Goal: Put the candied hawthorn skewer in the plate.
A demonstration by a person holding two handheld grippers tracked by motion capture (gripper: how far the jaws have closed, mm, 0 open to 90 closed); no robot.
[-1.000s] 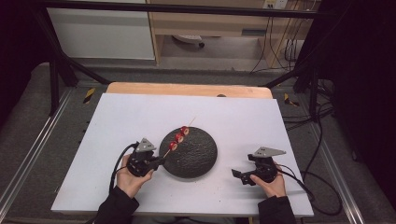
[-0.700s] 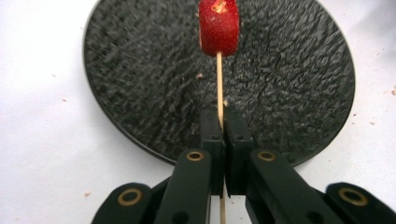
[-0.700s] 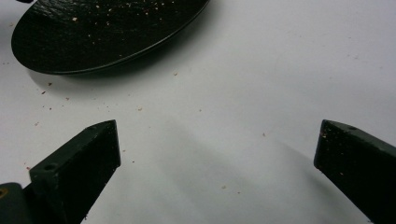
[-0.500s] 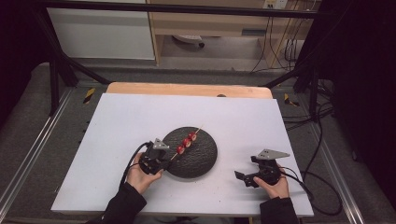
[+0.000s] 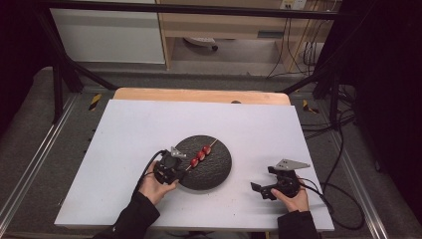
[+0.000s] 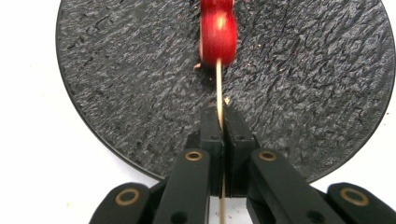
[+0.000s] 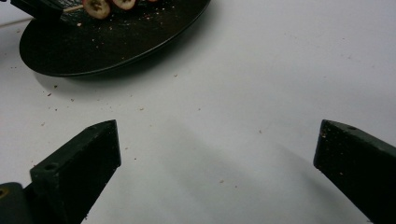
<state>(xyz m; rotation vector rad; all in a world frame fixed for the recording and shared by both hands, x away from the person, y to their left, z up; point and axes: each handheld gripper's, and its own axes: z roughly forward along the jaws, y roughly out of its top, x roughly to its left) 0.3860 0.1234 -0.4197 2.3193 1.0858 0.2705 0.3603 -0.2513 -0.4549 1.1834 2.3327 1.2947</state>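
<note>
A round black slate plate (image 5: 219, 169) lies on the white table, and across it rests a thin wooden skewer (image 5: 213, 144) threaded with red fruit pieces (image 5: 200, 155). My left gripper (image 5: 183, 171) sits at the plate's left rim, shut on the skewer's near end. In the left gripper view the stick (image 6: 218, 88) runs from between the closed jaws of that gripper (image 6: 223, 121) to a red fruit piece (image 6: 218, 37) over the plate (image 6: 116, 84). My right gripper (image 5: 260, 189) rests on the table right of the plate, open and empty (image 7: 217, 144). The plate (image 7: 121, 42) and sliced fruit (image 7: 96, 7) lie beyond it.
The white table top (image 5: 129, 129) has free room behind and beside the plate. A wooden board edge (image 5: 199, 94) runs along its far side. Metal rails flank the table, and cables (image 5: 343, 149) trail off at the right. Crumbs dot the surface near the plate.
My left gripper has carried the skewer to the right and down, so that the fruit now lies over the middle of the plate. The right gripper has stayed put.
</note>
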